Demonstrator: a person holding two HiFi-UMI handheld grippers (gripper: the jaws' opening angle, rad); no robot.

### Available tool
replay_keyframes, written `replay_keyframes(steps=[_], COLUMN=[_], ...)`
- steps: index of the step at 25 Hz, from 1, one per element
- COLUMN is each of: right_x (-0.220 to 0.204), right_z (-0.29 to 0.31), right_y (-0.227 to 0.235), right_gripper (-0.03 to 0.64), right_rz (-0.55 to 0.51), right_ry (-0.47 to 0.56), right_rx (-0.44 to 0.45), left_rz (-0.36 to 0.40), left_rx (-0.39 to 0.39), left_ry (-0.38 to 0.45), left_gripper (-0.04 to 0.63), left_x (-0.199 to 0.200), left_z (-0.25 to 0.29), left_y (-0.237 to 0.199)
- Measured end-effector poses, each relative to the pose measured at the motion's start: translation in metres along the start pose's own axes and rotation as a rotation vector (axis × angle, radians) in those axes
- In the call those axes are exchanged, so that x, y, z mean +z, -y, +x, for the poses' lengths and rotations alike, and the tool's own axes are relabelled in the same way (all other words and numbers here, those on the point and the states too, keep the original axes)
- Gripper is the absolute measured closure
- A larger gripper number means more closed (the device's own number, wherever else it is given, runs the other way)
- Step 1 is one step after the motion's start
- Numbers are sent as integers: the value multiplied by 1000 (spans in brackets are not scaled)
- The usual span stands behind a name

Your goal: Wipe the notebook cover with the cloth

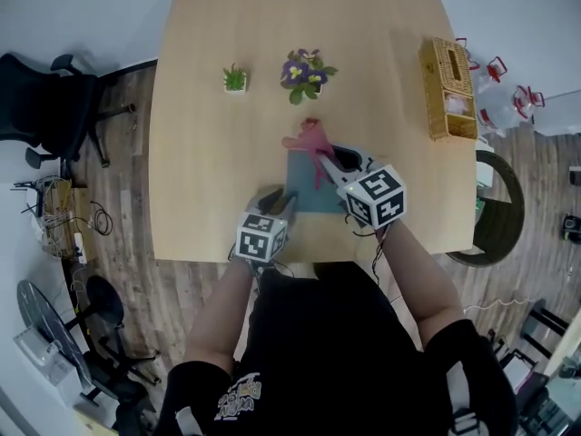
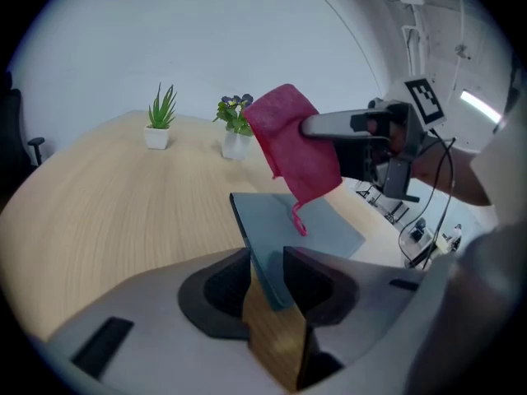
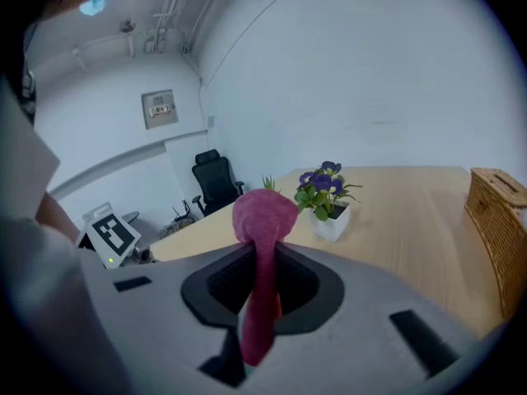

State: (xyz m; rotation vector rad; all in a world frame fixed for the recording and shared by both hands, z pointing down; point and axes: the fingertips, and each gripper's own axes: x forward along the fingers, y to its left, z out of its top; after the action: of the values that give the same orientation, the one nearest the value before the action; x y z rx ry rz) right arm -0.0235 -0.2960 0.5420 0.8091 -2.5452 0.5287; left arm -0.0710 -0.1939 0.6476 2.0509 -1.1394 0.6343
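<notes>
Right claw (image 1: 332, 158): clamped tight on the pink cloth (image 3: 263, 216), a fold bunched up above the jaws and the rest trailing down through them.
Cloth: up off the counter (image 1: 209, 171), dangling over the far part of the notebook (image 1: 309, 194); in the left gripper view its little loop hangs just above the cover, and whether it touches I cannot tell.
Notebook: grey-blue, closed, flat on the counter near the person's edge.
Left claw (image 2: 268, 262): jaws apart, low at the notebook's near corner, and that corner pokes into the gap with bare wood showing beside it.
Further back: a small green plant (image 1: 235, 79) and a pot of purple flowers (image 1: 306, 71), side by side.
Right edge: a wicker basket (image 1: 447, 89), well apart from the notebook.
</notes>
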Motion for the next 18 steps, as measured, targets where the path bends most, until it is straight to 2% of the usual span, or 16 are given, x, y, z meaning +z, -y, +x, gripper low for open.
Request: replay_keyframes(steps=[4, 8, 13, 18], right_x=[-6, -23, -51, -74], right_z=[29, 55, 75, 85], right_y=[2, -6, -13, -24], right_gripper=[560, 560, 560, 560], right_rz=[-183, -289, -354, -338], right_ry=[-89, -174, -269, -312], right_rx=[13, 46, 73, 105], left_rz=[9, 0, -31, -29], left_rx=[1, -9, -37, -37], left_ry=[-21, -41, -73, -73], left_gripper=[479, 479, 479, 479], left_x=[-8, -8, -8, -8], left_z=[6, 8, 10, 11], left_y=[-1, -1, -2, -3])
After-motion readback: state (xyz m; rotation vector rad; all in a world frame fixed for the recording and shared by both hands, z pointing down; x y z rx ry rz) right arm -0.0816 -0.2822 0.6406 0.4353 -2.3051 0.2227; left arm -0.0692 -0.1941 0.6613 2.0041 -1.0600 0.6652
